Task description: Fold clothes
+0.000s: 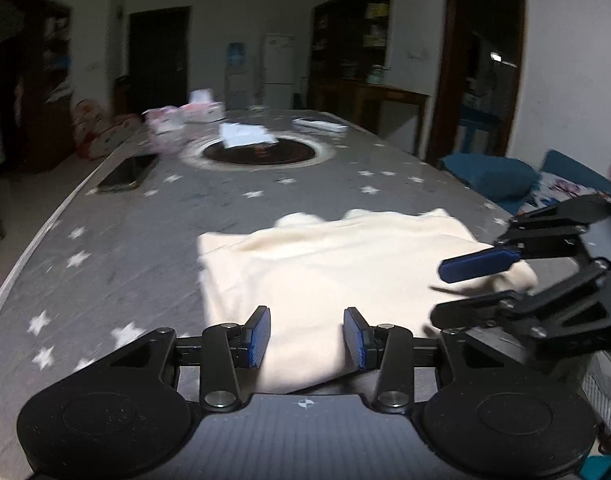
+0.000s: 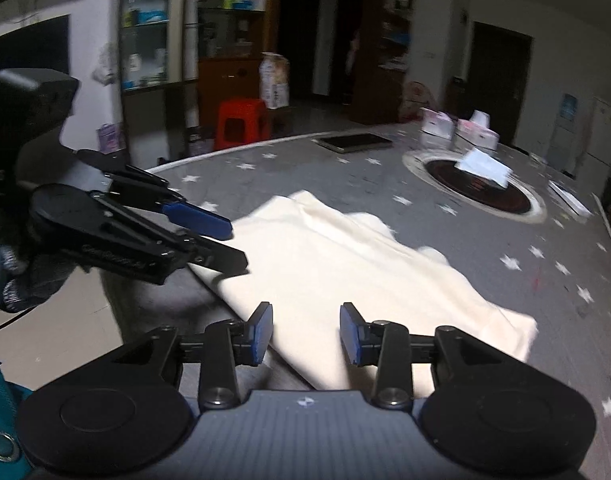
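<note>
Cream soft-knit garment (image 1: 329, 276), already part-folded, lies on the grey star-print tablecloth (image 1: 145, 216) at its near edge. Left gripper (image 1: 307, 338) & right gripper (image 2: 306, 334) hover over the garment's near hem, both spread wide, empty (frames blurry). Prob. between folds; next: pinch near corners, carry them across.

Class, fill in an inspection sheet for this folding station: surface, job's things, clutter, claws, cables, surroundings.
Surface: grey star-print tablecloth with a round dark inset.
Job's things: cream garment lying partly folded near the table's near edge.
Clutter: tablet, tissue boxes, loose paper.
Claws: left claw open over the garment's near edge; right claw open, also over the garment; neither grips.
Cables: thin cable at the left claw's handle.
Surroundings: red stool, shelves, fridge.
</note>
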{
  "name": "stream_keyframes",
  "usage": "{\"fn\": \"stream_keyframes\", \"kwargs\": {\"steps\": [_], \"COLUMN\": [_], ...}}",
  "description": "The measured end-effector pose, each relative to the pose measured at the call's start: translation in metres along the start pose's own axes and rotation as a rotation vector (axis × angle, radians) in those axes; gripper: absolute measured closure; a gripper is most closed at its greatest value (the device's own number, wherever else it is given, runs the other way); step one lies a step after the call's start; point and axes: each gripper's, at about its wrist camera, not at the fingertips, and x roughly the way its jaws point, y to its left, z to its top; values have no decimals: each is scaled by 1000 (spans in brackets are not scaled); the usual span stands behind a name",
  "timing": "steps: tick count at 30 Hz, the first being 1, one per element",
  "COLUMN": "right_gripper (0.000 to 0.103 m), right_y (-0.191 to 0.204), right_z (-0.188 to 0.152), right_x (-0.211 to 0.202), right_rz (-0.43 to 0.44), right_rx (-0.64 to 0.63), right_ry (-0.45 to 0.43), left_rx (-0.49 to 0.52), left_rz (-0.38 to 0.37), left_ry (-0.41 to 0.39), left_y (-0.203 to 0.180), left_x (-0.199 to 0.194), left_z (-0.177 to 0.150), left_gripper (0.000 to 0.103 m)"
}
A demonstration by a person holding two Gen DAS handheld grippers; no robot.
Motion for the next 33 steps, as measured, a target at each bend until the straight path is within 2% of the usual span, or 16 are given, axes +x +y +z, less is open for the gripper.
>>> {"fn": "stream_keyframes", "kwargs": {"steps": [6, 12, 15, 19, 21, 23, 28, 30, 33], "right_gripper": [66, 66, 66, 66, 66, 66, 67, 80, 87], "right_y": [17, 32, 42, 58, 67, 75, 85, 84, 74], "right_z": [13, 24, 31, 36, 39, 38, 35, 35, 40], "right_x": [10, 22, 28, 41, 49, 59, 76, 76, 71], "right_rz": [51, 81, 100, 124, 136, 139, 113, 103, 107], "right_rx": [-73, -144, -188, -257, -294, -327, -377, -363, -299], "right_ry": [3, 21, 22, 30, 36, 51, 73, 73, 56], "left_rx": [-63, -117, -157, -260, -310, -344, -382, -406, -467], "left_rz": [19, 38, 90, 123, 118, 101, 58, 33, -20], "left_ry": [16, -19, -31, -29, -26, -26, -15, -5, 16], "left_y": [18, 36, 52, 74, 83, 88, 92, 93, 95], "left_x": [-2, -16, -21, -23, -25, -24, -19, -14, -6], "left_z": [-11, -6, -2, 2, 4, 6, 11, 12, 13], "left_gripper": [58, 57, 56, 46, 42, 34, 29, 28, 28]}}
